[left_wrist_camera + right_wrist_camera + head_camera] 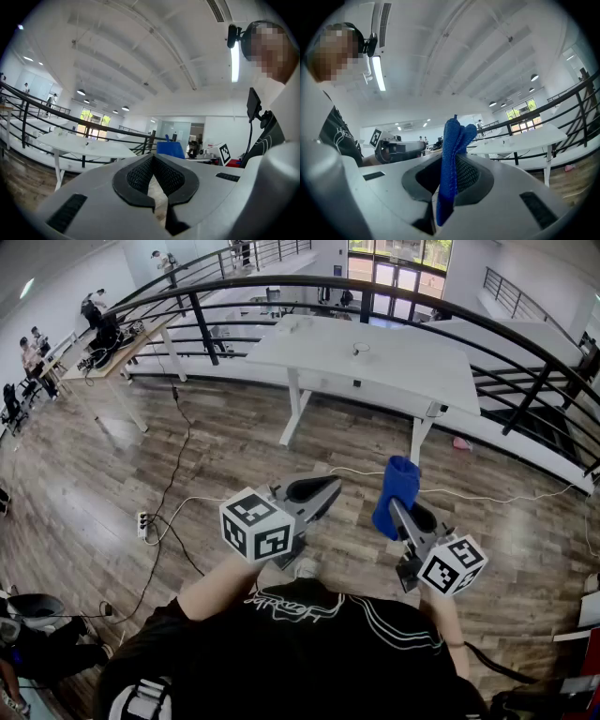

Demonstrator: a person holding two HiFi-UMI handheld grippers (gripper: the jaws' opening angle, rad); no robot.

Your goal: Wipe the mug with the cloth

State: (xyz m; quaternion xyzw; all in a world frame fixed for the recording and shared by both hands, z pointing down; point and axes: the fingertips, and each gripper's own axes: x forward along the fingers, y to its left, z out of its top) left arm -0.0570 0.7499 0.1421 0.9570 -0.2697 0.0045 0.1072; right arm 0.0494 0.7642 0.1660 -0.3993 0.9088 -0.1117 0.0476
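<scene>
We record the right claw clenched on a blue cloth, the left claw clenched on nothing, both held above the floor. Lettering on the shirt is illegible.

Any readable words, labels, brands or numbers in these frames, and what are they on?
No text can be read.
Shirt print: white script on the person's black shirt, too blurred to read.
Marker cubes: only black-and-white square patterns, no letters or numbers.
Nothing else shows any writing.
</scene>
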